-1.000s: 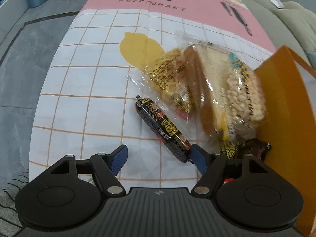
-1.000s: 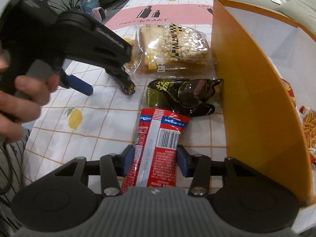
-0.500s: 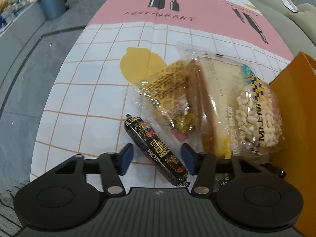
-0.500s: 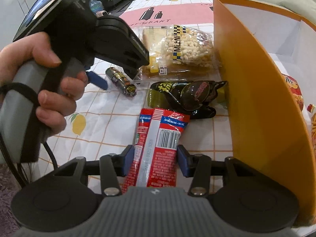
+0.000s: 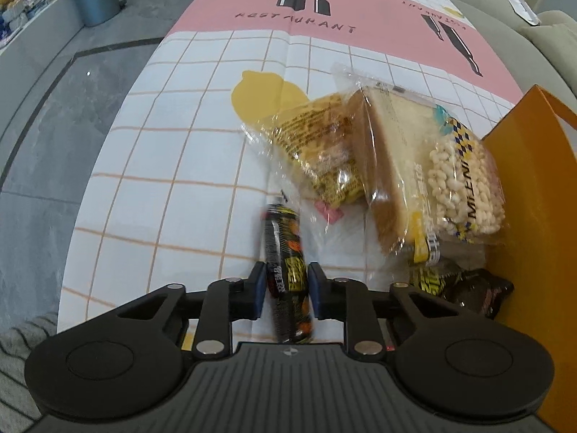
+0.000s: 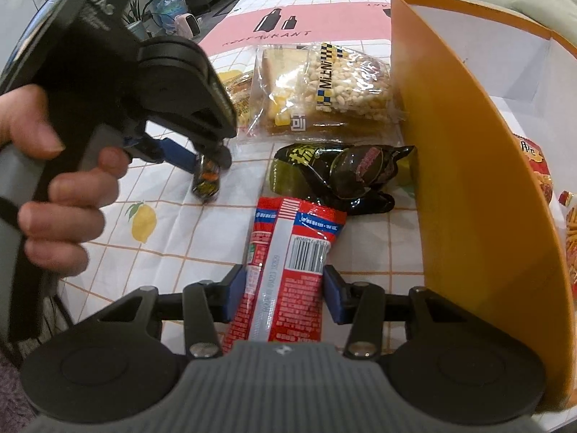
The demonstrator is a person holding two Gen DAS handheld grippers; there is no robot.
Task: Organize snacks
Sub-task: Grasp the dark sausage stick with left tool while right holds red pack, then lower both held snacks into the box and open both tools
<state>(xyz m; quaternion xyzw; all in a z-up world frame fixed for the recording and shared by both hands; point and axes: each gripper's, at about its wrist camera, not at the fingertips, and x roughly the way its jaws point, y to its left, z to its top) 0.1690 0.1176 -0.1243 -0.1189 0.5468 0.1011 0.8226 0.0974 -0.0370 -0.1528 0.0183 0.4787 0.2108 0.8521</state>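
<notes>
The left tool [image 5: 282, 290] has just closed its blue pads onto a small sausage stick [image 5: 285, 270]; the pads press both its sides. The stick is a slim black tube w/ orange and yellow print, blurred in the left wrist view, lying lengthwise between the fingers on the desk [image 5: 173, 166]. In the right wrist view a hand [image 6: 54, 195] grips the left tool's handle, and the stick's end hangs just under the blue pad, near the checked cloth.

The right tool [image 6: 285, 294] is at medium width, pads against a red snack packet [image 6: 285, 270] w/ a white barcode panel and blue band; the packet lies flat on the desk, far end touching a dark, glossy, crumpled wrapper [image 6: 342, 176].

Beyond sit clear-wrapped snacks: a sandwich-bread pack [image 5: 393, 158] and a puffed-grain bar [image 5: 465, 187] w/ a blue-yellow checked label, leaning together. An orange paper bag [image 6: 450, 144] stands open on the right, just beside them; chip packets [image 6: 541, 176] show inside it.
</notes>
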